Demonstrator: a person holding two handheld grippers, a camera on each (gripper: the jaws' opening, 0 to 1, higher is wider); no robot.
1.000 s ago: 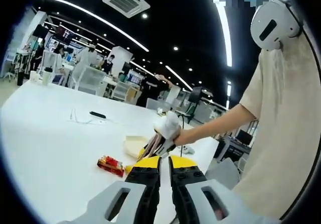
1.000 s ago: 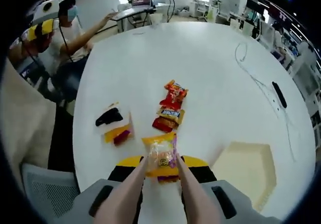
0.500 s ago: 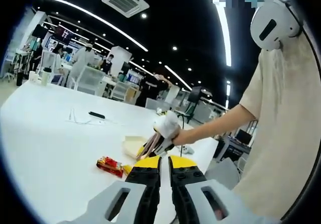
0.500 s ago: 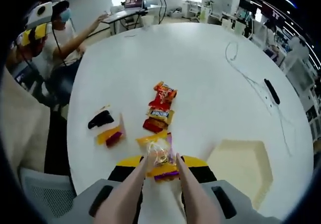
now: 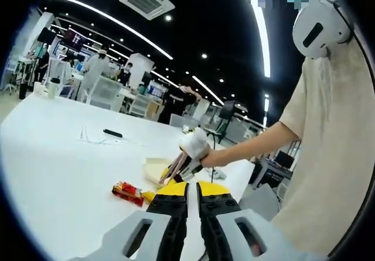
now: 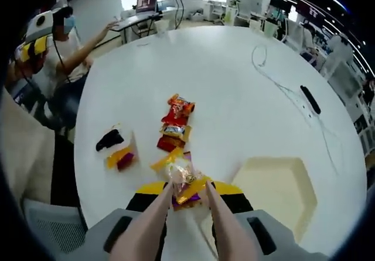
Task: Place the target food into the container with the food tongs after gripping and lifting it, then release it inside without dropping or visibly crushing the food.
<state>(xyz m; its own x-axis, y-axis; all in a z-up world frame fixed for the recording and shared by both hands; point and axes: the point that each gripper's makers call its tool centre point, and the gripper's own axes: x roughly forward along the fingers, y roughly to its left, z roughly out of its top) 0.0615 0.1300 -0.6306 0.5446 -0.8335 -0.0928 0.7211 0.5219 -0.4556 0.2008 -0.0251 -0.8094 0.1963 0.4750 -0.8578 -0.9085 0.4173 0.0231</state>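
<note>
My right claw (image 6: 187,186) is clamped on a pair of pinkish food tongs (image 6: 157,219), whose two arms run forward along my jaws. Their tips pinch a clear snack packet (image 6: 183,182) with yellow and purple ends, held up off the white table (image 6: 234,91). Just right of the tongs' tips sits the pale square container (image 6: 275,188), open-topped. Ahead of the packet lies a row of small wrapped snacks (image 6: 173,123), and off to the left a dark wrapper with a yellow one (image 6: 116,148) beside it. My left claw (image 5: 192,192) has its jaws pressed together on nothing. Beyond it I see my right claw gripping the tongs (image 5: 176,166) above the container (image 5: 154,168), and a red wrapper (image 5: 128,192) to the left.
</note>
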